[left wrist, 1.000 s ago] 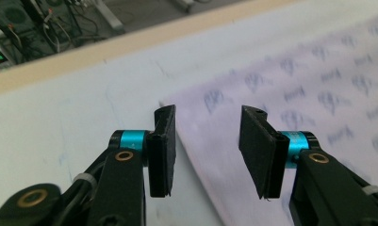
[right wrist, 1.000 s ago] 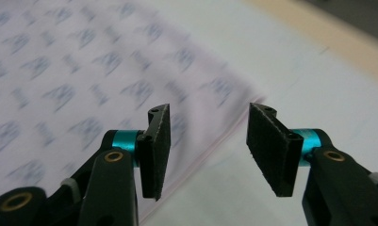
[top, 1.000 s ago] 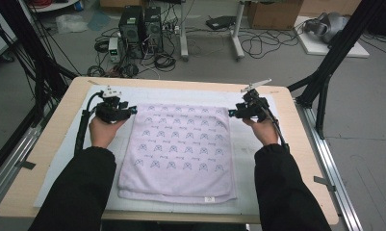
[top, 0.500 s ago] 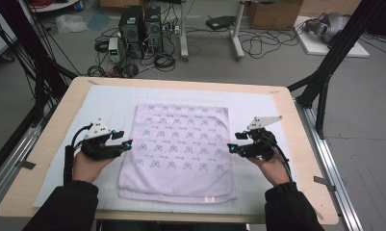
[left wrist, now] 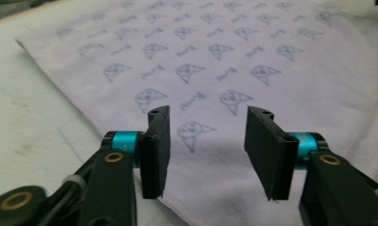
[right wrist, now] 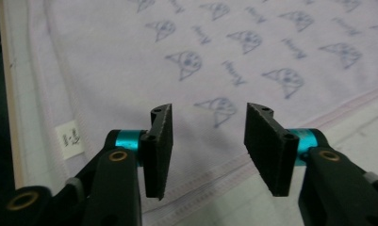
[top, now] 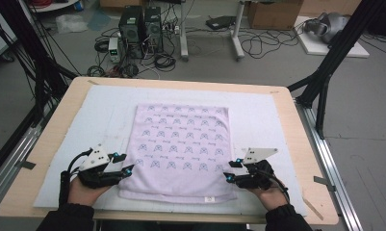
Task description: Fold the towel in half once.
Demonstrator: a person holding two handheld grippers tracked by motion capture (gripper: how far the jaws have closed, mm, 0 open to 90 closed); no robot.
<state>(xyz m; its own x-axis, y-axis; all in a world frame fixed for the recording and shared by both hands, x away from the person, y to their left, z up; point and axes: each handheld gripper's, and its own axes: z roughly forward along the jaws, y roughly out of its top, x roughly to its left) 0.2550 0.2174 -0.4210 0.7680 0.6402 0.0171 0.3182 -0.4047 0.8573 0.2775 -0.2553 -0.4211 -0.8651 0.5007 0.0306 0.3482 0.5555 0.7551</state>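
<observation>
the left tongs [top: 124, 164] sit at the near left corner of the folded lilac towel [top: 181, 144], jaws partly apart with nothing between the pads; they have just been closing a little, and in the left gripper view they [left wrist: 208, 146] hang over the towel's [left wrist: 215, 70] side edge without pressing it. the towel lies flat in the middle of the white mat [top: 84, 125] on the surface [top: 296, 144], near edge toward the person, printed pattern up

it looks soft, light and limp, a terry cloth that will sag and drape once lifted, not slippery, nothing to break. my guess is the best hold is at the two near corners, pinching through all layers at the hem so the fold does not slide open

the right tongs [top: 231, 171] mirror this at the near right corner, jaws likewise half open, empty, and just been closing; the right gripper view shows them [right wrist: 208, 146] above the stitched hem with a small white label [right wrist: 69, 138] to their left

how many layers the fold has is hard to tell, since the underside is hidden. whether the lower pads touch the cloth cannot be made out, and both forearms are cut off at the bottom edge
</observation>
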